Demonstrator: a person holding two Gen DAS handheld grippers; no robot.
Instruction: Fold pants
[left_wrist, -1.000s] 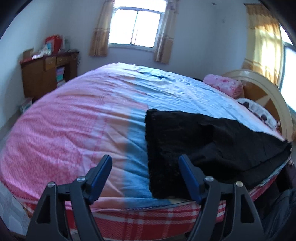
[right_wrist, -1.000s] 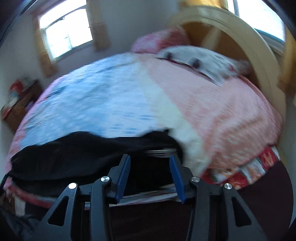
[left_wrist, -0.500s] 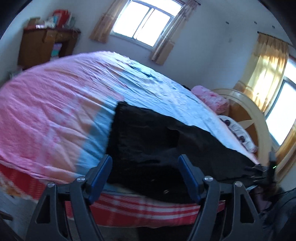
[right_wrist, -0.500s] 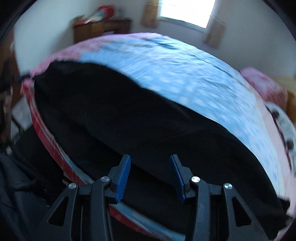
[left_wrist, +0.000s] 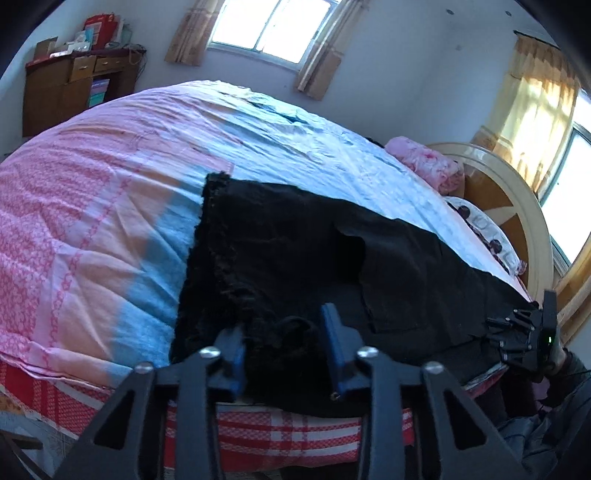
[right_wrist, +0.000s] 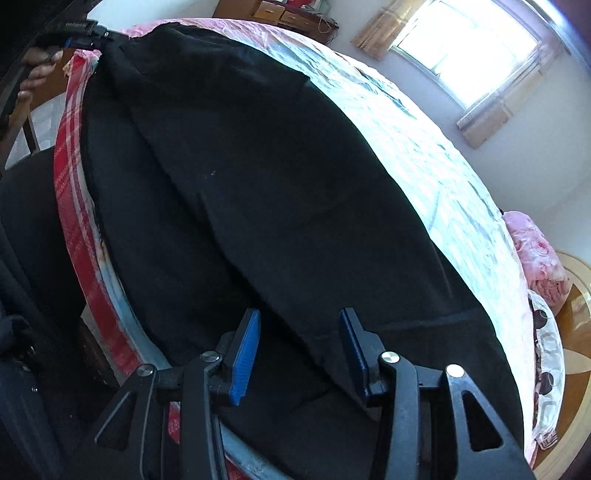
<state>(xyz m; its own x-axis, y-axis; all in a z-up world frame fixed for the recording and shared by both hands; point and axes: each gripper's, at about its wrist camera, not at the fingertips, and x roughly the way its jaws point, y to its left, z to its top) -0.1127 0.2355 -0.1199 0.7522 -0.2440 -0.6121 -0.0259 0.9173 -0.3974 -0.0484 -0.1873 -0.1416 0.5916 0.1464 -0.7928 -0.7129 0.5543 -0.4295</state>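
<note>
left gripper (left_wrist: 286, 349) now narrower and down at pants (left_wrist: 295, 266) edge, right gripper (right_wrist: 299, 350) nearer

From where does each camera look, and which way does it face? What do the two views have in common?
Left wrist: on the left hand-held gripper at the bed's near edge, facing across the black pants toward the window; the right hand-held gripper shows far right.
Right wrist: on the right hand-held gripper at the pants' other end, facing along them; a hand with the left hand-held gripper shows top left.
Shared: pants, bedspread, window, pink pillow.
</note>
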